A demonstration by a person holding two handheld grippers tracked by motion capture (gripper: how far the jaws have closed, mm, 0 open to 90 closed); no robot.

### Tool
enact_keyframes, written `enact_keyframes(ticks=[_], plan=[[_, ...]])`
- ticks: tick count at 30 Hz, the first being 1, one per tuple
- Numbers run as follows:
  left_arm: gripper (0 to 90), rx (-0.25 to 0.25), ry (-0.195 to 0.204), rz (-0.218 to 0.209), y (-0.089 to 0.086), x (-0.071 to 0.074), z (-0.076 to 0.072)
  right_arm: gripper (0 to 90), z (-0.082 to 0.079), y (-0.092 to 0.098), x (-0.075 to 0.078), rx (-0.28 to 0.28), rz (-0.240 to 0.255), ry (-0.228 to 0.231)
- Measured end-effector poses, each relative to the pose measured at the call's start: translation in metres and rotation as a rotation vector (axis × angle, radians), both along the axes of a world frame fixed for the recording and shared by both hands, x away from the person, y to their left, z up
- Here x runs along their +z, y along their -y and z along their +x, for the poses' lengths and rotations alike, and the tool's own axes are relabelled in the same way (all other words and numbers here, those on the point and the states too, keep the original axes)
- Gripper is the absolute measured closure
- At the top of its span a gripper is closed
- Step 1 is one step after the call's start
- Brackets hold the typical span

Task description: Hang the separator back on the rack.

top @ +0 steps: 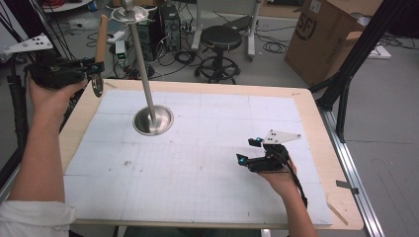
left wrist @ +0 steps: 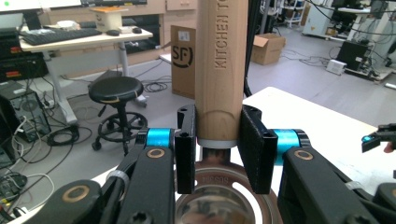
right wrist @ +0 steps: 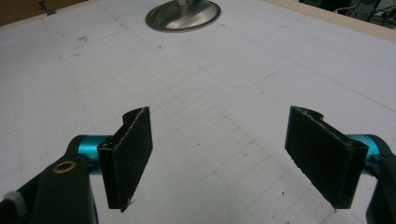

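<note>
My left gripper [top: 95,69] is held up past the table's far left corner, shut on a wooden-handled kitchen utensil [top: 101,37]. The handle points up, and its round steel head [top: 97,85] hangs below the jaws. In the left gripper view, the jaws of the left gripper [left wrist: 218,149] clamp the handle [left wrist: 219,70] just above the steel head [left wrist: 224,200]. A steel stand [top: 153,120] with a round base and a tall pole rises from the white mat. My right gripper [top: 248,150] hovers low over the mat at the right, open with nothing between its jaws [right wrist: 224,158]. The stand's base [right wrist: 183,14] lies ahead of it.
A white gridded mat [top: 197,168] covers the wooden table [top: 321,148]. Beyond the table stand a black stool [top: 221,39], a cardboard box [top: 321,34] and black tripod legs [top: 346,74]. Cables and equipment lie on the floor behind.
</note>
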State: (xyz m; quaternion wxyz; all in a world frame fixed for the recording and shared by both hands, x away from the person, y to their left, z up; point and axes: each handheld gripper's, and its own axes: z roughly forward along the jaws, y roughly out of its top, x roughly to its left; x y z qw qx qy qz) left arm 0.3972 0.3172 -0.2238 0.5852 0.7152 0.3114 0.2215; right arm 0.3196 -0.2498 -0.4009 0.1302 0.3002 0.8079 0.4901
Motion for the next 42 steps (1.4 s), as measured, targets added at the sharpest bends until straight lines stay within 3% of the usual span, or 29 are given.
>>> enact_keyframes(ticks=[8,21,34,42], plan=[[69.2,-0.026,-0.01,0.032,0.018,-0.003,0.002,22.3,-0.001,0.0,0.001,0.001,0.003,0.005],[69.2,-0.026,-0.029,0.013,0.032,-0.007,0.012,22.3,-0.001,-0.001,0.001,0.002,0.0,0.005],[68.1,-0.018,-0.042,0.019,0.031,-0.006,0.013,22.3,-0.001,-0.002,0.001,0.003,-0.002,0.003],[57.7,-0.009,-0.06,0.043,0.027,-0.01,0.011,22.3,0.0,-0.001,0.001,0.005,0.0,0.005]])
